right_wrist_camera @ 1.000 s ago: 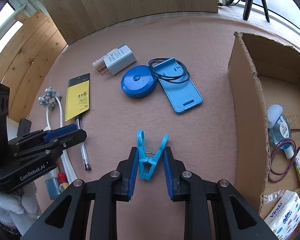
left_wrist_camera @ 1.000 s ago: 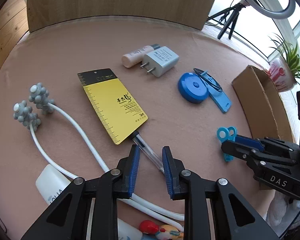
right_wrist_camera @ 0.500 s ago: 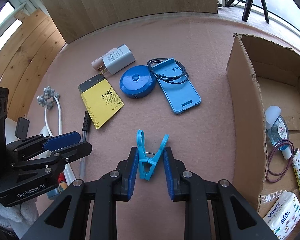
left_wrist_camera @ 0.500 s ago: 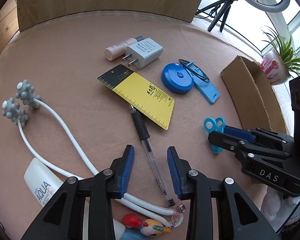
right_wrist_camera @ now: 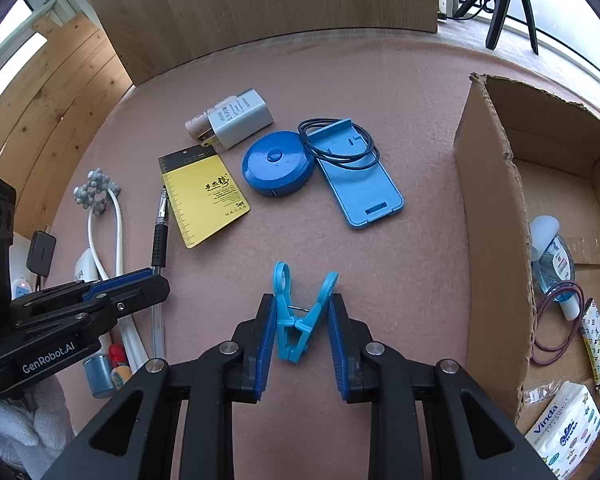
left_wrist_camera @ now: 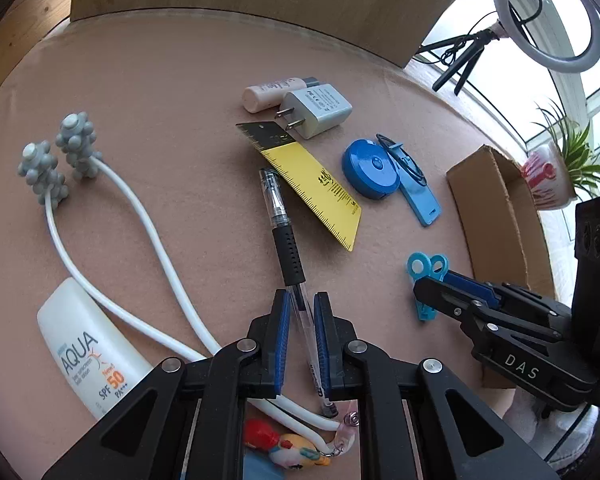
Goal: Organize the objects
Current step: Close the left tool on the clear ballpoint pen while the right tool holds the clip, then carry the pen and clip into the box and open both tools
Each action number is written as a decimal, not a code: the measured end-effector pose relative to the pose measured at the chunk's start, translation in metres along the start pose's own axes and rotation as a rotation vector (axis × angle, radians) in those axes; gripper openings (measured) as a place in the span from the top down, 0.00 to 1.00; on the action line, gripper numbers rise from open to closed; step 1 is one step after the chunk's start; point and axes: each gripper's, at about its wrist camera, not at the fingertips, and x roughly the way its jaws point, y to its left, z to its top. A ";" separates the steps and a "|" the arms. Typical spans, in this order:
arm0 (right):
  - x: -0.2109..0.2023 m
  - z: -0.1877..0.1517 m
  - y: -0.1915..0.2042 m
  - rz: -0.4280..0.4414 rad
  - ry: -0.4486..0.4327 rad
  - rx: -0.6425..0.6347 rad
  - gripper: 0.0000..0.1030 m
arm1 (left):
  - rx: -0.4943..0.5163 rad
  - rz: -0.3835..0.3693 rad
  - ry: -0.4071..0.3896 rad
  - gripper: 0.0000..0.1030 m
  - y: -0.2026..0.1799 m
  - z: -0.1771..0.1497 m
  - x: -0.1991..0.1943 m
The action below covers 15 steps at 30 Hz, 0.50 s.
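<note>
Closing left gripper (left_wrist_camera: 300, 312), narrow around pen (left_wrist_camera: 288, 240) barrel just behind grip, squarely; right gripper (right_wrist_camera: 302, 312) half-open astride clothespin (right_wrist_camera: 300, 312), needing centred squeeze.

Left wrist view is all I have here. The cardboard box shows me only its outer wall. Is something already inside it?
Observer: Yes. The right wrist view shows a clear bottle lying in the cardboard box.
Operator: Anything else in there?
Observer: Purple hair ties beside the bottle, and a tissue pack nearer the camera.
Operator: And the blue clip, where is it relative to the right gripper?
Observer: The blue clip lies between the fingers of the right gripper, which stand apart. Its handles point away from the camera.
</note>
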 end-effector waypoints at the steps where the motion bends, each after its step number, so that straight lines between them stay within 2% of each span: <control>1: -0.002 -0.001 0.000 0.003 -0.006 0.006 0.78 | -0.009 -0.006 -0.006 0.87 0.000 -0.001 -0.002; 7: -0.025 -0.007 -0.001 0.024 -0.054 0.018 0.78 | -0.038 -0.041 -0.054 0.91 0.001 -0.003 -0.028; 15: -0.072 -0.012 -0.019 0.042 -0.146 0.060 0.78 | 0.008 -0.092 -0.113 0.91 -0.034 0.006 -0.051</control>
